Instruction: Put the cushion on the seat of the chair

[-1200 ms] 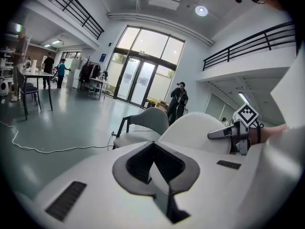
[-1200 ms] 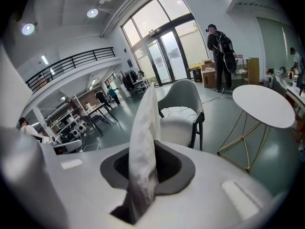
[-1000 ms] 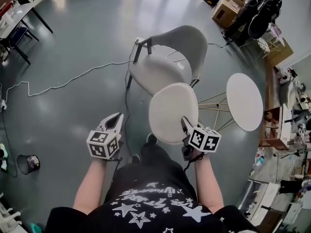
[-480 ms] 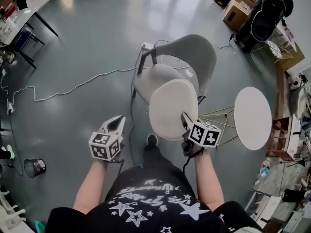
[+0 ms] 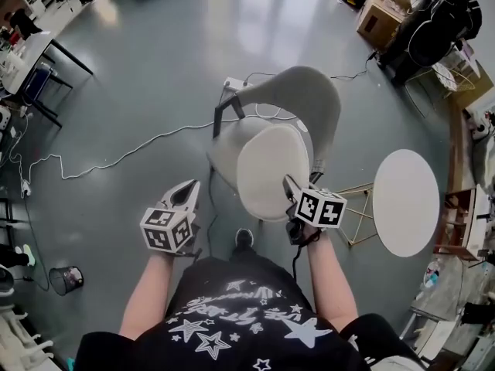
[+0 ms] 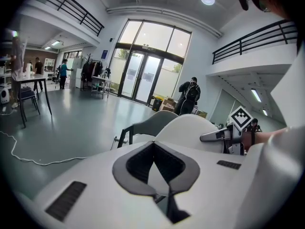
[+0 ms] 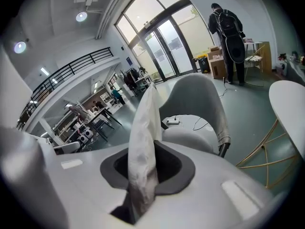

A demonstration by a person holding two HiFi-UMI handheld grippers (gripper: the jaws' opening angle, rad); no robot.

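Observation:
The grey chair (image 5: pixel 308 91) stands just ahead of me, its pale seat (image 5: pixel 226 141) facing left of its curved backrest. A round white cushion (image 5: pixel 271 170) hangs tilted over the seat's near right part, covering much of it. My right gripper (image 5: pixel 291 191) is shut on the cushion's near edge; in the right gripper view the cushion (image 7: pixel 145 123) rises edge-on from between the jaws, the chair (image 7: pixel 200 104) behind it. My left gripper (image 5: pixel 186 194) hovers left of the chair, apart from the cushion, shut and with nothing in it. In the left gripper view the cushion (image 6: pixel 188 128) and chair (image 6: pixel 152 120) lie ahead.
A round white table (image 5: pixel 406 199) on gold wire legs stands right of the chair. A white cable (image 5: pixel 116 157) runs across the floor to a power strip (image 5: pixel 234 83) behind the chair. Cardboard boxes (image 5: pixel 383 6) and a person (image 5: pixel 437 18) are far right. A dark table (image 5: pixel 35 52) stands far left.
Both grippers have moved forward toward the chair. The cushion, still gripped by the right gripper, now overlaps the seat instead of hanging in front of it.

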